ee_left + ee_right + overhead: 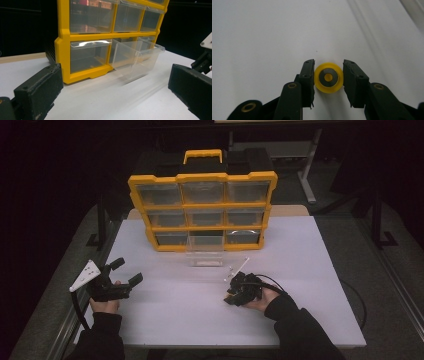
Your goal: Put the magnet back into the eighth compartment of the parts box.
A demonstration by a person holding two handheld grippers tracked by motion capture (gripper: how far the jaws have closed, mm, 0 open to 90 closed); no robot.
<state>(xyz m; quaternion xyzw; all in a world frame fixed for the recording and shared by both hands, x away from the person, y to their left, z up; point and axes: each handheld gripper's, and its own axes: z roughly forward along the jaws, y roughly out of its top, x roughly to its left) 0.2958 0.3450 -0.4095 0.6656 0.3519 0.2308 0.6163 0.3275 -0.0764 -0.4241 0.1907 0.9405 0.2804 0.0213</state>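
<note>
Looking down from the high view, I have my left gripper (122, 271) held low over the near-left part of the white table (310, 320), its fingers spread wide and aimed toward the organiser, with the grey three-cornered plate (86, 275) raised at its back and my left hand (104, 304) under it. In the left gripper view those fingers (40, 92) stand far apart with nothing between them.

My right hand (262, 299) rests on the table right of centre, tilting the right gripper (234, 292) down at the surface. In the right gripper view its fingers (308, 80) sit on either side of a small yellow wheel (329, 77) with a grey hub; the left one touches the rim, while I cannot tell whether the right one does, so I cannot say that it is gripped.

At the far side of the table stands a yellow organiser (202, 210) with a handle and clear drawers. One clear drawer (136, 58) from the bottom row is pulled out and rests on the table in front. A thin white stick (239, 266) lies just beyond the right gripper. Around the table the room is dark; a table leg (307, 170) shows behind.
</note>
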